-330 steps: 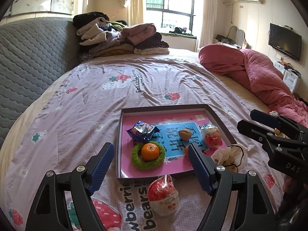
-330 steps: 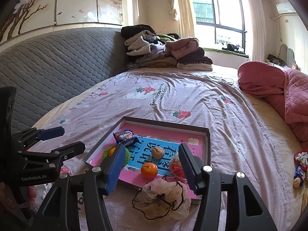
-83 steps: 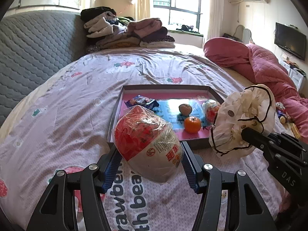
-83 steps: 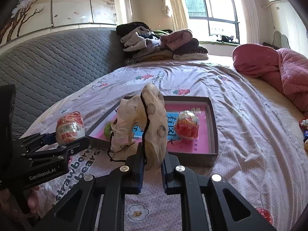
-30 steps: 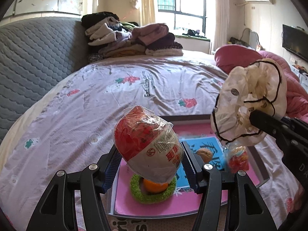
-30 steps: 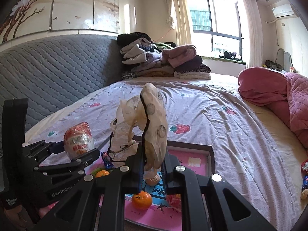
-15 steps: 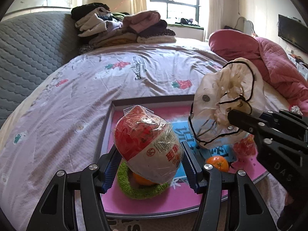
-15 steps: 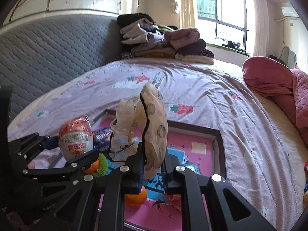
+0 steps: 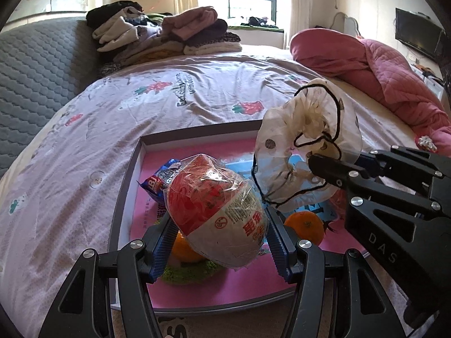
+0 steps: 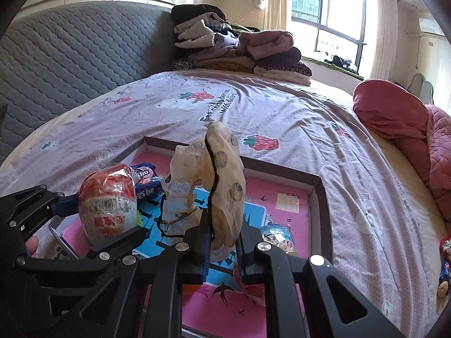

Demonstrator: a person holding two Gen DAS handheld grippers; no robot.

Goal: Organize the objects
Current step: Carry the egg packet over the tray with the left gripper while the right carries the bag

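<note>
So 2 things are being carried at once here, both held up over the tray (image 9: 128,180) that's sat on the strawberry-print bedsheet (image 9: 197,90). The left gripper (image 9: 220,242) is clamped around a plastic-wrapped red and white egg toy (image 9: 215,211), gripped across its widest part, probably so the slippery wrapper can't squirt out. It's hanging above the near-left corner of the tray, right over the orange (image 9: 183,249) that's nested in a green fuzzy ring (image 9: 186,271), so that spot looks taken and a free patch of pink floor is likely needed. The right gripper (image 10: 222,249) is pinched nearly shut on a cream dotted scrunchie (image 10: 220,180), caught by 1 fold so the rest flops upward; it's held above the blue printed centre of the tray. Already lying in the tray: a blue snack packet (image 9: 160,178), a second orange (image 9: 304,226), and another wrapped egg (image 10: 277,238) by the right wall. Judging by that, sorting is well along, and both items seem about ready to be lowered in. The folded clothes pile (image 10: 236,48) at the headboard isn't involved.
</note>
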